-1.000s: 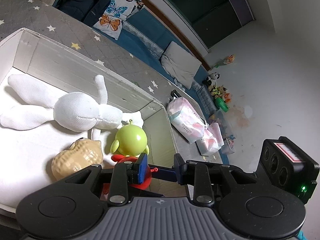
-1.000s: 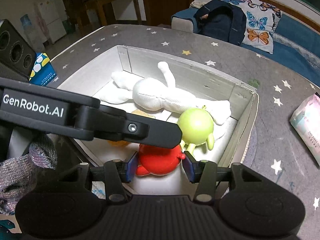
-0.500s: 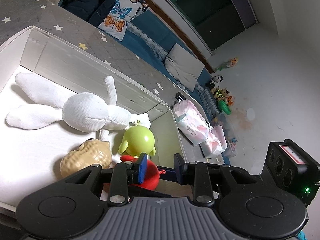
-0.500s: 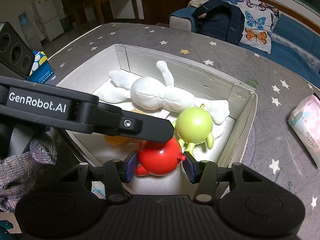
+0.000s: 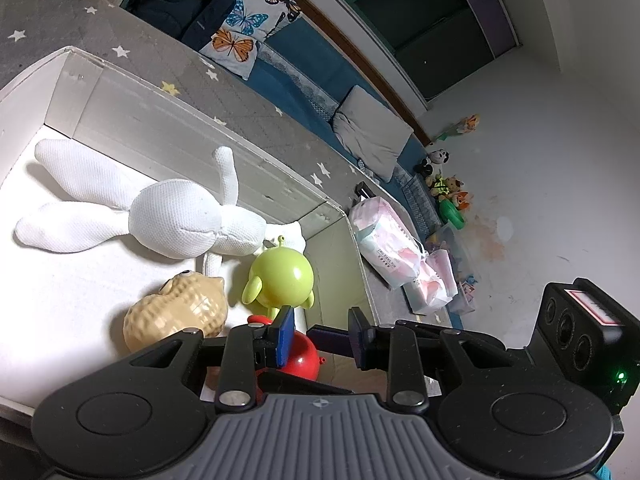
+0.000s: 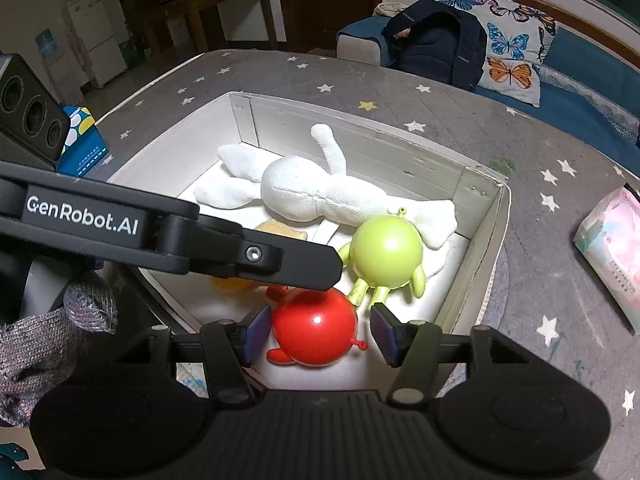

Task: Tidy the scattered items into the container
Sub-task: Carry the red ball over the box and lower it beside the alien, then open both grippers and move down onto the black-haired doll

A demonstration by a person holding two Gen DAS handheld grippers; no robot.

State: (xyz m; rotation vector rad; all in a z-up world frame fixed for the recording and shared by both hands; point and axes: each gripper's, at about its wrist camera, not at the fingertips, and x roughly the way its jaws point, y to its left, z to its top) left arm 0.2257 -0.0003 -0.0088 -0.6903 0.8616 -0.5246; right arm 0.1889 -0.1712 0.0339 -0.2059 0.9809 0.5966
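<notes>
- Now right claw (image 6: 316, 334) is over the near end of the white box (image 6: 486, 248), jaws opening, red round toy (image 6: 316, 328) between the pads with gaps both sides, not pinched.
- Red round toy lies inside the box, at its near wall.
- Green alien toy (image 6: 386, 256) inside the box, just beyond the red one, touching the white plush rabbit (image 6: 312, 192).
- Rabbit lies along the box's far wall.
- Peanut toy (image 5: 176, 312) inside the box, left of the green alien.
- Left claw (image 5: 322, 334) hovers over the box's near corner, spread, nothing between the pads.
- Box sits on a grey star-print mattress (image 6: 540, 264); tissue pack (image 6: 612, 248) well right of the box.
</notes>
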